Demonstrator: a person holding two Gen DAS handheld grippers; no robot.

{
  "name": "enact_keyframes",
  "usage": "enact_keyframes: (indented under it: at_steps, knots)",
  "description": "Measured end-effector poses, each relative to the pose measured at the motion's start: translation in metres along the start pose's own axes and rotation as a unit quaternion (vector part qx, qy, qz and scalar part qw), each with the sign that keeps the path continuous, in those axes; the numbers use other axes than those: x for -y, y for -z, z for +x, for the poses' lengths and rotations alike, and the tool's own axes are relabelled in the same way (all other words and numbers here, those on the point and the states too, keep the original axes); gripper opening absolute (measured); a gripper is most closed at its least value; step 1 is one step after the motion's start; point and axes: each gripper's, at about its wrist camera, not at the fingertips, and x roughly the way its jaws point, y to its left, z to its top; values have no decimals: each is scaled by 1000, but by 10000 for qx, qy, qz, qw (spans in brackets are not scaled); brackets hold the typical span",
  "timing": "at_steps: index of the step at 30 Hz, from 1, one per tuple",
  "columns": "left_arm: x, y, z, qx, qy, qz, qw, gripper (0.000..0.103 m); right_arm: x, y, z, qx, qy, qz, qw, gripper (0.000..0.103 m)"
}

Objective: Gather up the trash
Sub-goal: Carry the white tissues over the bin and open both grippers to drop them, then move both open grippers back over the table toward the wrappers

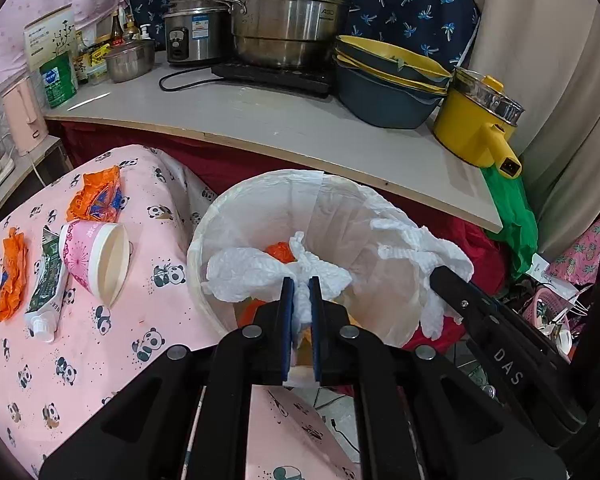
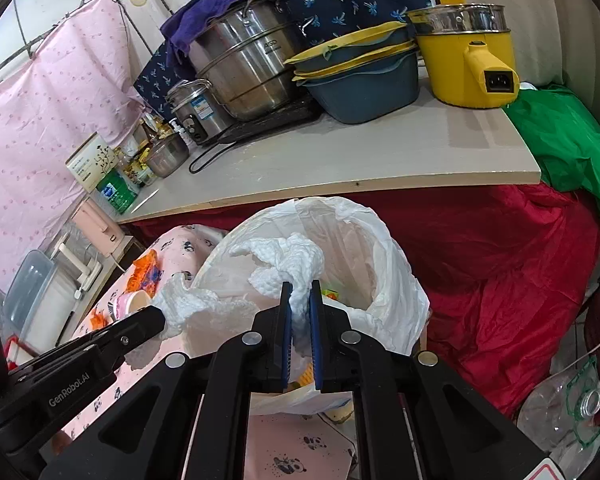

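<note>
A round bin (image 1: pixel 204 236) with a white liner (image 2: pixel 396 280) stands beside the pink panda-print table (image 1: pixel 80 360). My left gripper (image 1: pixel 302 280) is shut on a crumpled white paper towel (image 1: pixel 252 272) over the bin's mouth, above orange trash (image 1: pixel 282 250) inside. My right gripper (image 2: pixel 300 286) is shut on a second white paper towel (image 2: pixel 284 256) over the bin's right rim. Each gripper shows in the other's view: the right one (image 1: pixel 438 274) and the left one (image 2: pixel 156 318). On the table lie two orange wrappers (image 1: pixel 96 196), a toothpaste tube (image 1: pixel 46 280) and a tipped pink paper cup (image 1: pixel 96 256).
Behind the bin runs a counter (image 1: pixel 300 128) with steel pots (image 1: pixel 292 16), stacked blue-and-yellow basins (image 1: pixel 388 84) and a yellow electric pot (image 1: pixel 476 120). Red cloth (image 2: pixel 500 272) hangs below it and a green bag (image 2: pixel 572 140) lies at the right. A clear plastic bottle (image 2: pixel 572 404) lies on the floor.
</note>
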Motion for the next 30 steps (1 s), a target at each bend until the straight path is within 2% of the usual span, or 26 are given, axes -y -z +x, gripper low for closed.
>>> enact_keyframes:
  at_steps: [6,9,11,18,23,27,30]
  knots:
    - [-2,-5,15,-27,-1,-19,10000,9,0,1,12,-102,44,-26,9999,8]
    - [-8,-9,20,-21,-84,-103,9999,26,-2,-1,15,-116,54,-65,9999,8]
    - [-13,-12,19,36,-153,-184,9997,40,-3,-2,16,-116,55,-70,9999,8]
    - [-36,-11,12,144,-406,-388,9983,47,-14,-5,28,-173,7,-142,9997,9]
    - [-52,-4,8,166,-622,-531,9965,49,-31,-6,39,-217,-37,-291,9993,14]
    - [-62,-1,2,233,-752,-622,9950,54,-44,-6,41,-187,-62,-366,9991,26]
    - [-71,2,-4,282,-822,-708,9937,57,-50,-6,39,-165,-100,-411,9990,28]
